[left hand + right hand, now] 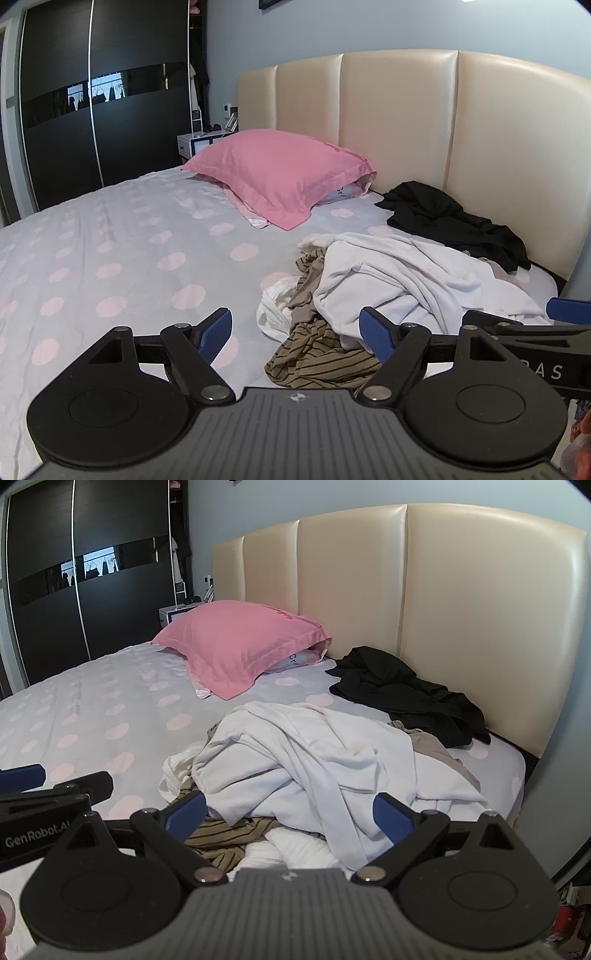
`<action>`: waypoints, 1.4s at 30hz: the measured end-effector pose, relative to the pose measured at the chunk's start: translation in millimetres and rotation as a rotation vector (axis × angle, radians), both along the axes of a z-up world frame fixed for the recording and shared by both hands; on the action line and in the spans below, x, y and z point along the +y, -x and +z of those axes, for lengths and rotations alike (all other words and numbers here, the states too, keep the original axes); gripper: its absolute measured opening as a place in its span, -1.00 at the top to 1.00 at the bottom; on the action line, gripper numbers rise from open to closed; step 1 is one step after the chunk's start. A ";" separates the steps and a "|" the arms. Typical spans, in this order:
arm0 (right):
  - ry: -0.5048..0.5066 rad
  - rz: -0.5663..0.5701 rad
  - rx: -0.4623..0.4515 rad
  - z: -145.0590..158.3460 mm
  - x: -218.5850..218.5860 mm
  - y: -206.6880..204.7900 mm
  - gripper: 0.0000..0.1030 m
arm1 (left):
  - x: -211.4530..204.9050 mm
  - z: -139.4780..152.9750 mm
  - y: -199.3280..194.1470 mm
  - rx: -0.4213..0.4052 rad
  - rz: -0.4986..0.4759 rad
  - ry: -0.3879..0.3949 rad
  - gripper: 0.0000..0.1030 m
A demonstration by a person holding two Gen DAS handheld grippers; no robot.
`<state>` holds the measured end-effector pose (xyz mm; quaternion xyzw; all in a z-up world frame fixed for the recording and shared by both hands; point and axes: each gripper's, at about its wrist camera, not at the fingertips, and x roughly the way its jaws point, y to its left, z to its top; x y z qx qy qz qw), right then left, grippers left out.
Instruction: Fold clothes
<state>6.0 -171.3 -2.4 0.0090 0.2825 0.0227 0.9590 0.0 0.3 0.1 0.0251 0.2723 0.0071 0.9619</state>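
We hold both grippers spread and empty over the polka-dot bed [122, 236]; the crumpled white garment [303, 760] lies dead ahead of the right gripper [290, 814], right of the left gripper [295, 332].

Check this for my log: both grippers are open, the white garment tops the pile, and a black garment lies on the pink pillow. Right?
One error: the black garment lies on the sheet against the headboard, apart from the pink pillow; the right wrist view shows it. The rest stands.
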 end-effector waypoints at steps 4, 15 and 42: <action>-0.007 0.002 -0.001 0.0 0.0 -0.9 -0.90 | 2.3 0.5 0.2 0.014 0.001 0.033 -0.46; -0.029 0.029 0.003 -1.4 1.8 -0.4 -0.90 | 5.0 5.9 2.6 0.027 0.011 0.069 -0.46; -0.026 0.044 0.013 -0.4 6.1 -1.0 -0.90 | 10.9 3.2 4.2 0.043 0.032 0.083 -0.46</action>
